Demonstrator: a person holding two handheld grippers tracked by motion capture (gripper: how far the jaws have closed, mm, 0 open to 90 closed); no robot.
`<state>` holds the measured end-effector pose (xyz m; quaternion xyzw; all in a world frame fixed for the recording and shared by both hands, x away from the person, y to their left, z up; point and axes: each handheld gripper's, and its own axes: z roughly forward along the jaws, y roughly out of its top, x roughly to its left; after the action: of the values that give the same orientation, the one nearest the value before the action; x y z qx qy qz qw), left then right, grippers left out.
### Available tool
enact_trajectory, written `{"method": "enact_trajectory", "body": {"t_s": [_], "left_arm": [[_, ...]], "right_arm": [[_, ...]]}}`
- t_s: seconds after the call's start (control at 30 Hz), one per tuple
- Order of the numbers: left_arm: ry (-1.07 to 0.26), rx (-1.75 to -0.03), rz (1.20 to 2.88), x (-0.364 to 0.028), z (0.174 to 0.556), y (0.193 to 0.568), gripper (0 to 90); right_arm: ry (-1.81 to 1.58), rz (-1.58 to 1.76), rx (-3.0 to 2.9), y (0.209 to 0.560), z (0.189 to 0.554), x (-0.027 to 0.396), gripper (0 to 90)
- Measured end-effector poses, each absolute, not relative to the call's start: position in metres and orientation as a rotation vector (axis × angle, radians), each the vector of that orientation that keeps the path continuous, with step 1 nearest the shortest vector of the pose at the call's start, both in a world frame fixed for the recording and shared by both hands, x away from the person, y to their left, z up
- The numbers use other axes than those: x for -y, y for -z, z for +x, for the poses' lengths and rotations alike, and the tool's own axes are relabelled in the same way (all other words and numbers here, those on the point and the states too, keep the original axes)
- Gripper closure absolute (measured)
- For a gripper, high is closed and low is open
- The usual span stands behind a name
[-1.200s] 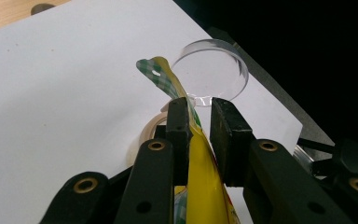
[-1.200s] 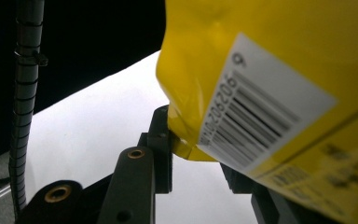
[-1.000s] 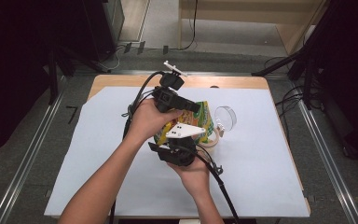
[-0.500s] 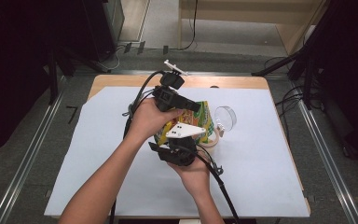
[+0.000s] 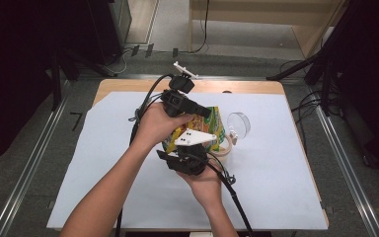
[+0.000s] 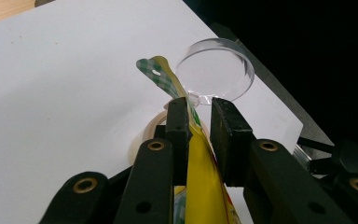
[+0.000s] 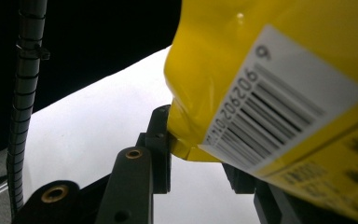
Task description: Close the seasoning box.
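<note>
A: High view: the yellow snack bag is mostly covered by both hands and the grey plate; its print is too small to read.

B: Jar under the bag?

A: The rim of the pale jar peeks out just beside the bag, body hidden.

B: Right gripper view?

A: Bag cut off by the top and right edges; the far jaw is hidden behind the bag. The small print beside the barcode label is blurred.
</note>
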<state>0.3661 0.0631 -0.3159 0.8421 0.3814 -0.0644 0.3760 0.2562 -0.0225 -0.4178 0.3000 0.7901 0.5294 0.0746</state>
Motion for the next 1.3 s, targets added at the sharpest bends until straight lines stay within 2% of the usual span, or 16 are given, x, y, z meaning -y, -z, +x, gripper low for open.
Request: {"method": "enact_trajectory", "body": {"t_s": [1.3], "left_arm": [[0.165,-0.966,2.160,-0.0625,0.3654,0.3174,77.9]], "right_arm": [[-1.587,0.891,-2.361,0.4206,0.2560,0.0226,68.2]]}}
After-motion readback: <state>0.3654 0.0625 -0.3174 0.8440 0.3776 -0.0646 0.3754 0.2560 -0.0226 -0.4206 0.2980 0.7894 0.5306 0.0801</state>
